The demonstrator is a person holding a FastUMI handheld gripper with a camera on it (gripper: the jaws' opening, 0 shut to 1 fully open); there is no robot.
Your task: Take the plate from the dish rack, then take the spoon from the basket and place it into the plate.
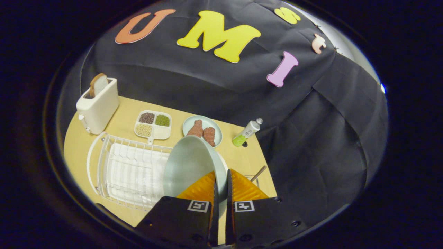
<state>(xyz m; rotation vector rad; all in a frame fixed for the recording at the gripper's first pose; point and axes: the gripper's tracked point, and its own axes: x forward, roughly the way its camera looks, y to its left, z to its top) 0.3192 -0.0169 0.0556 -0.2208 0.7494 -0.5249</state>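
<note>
Wooden table [242, 157] bearing the working set, ordered by size. Dish rack [131, 173], white wire, at ten o'clock from the fingers, its slots bare. Toaster [97, 107] with a bread slice, beyond the dish rack at eleven o'clock. Plate [188, 166], pale green, tilted on edge just ahead of the fingers, its rim running down between them; the gripper [221, 188] is pressed together on that rim, one finger on each face, so the plate hangs clear of the dish rack. Second plate [207, 122] with two brown pieces, at twelve o'clock beyond the held one. Four-part tray [153, 126] of grains, at eleven o'clock. Small bottle [247, 131] lying at one o'clock. Spoon [259, 173], only its handle showing, in a basket [251, 178] just beside the right finger at one o'clock. Judged step: carrying the plate out. It likely goes best lowered flat onto open table near the basket, the pinch kept firm until the base rests
</note>
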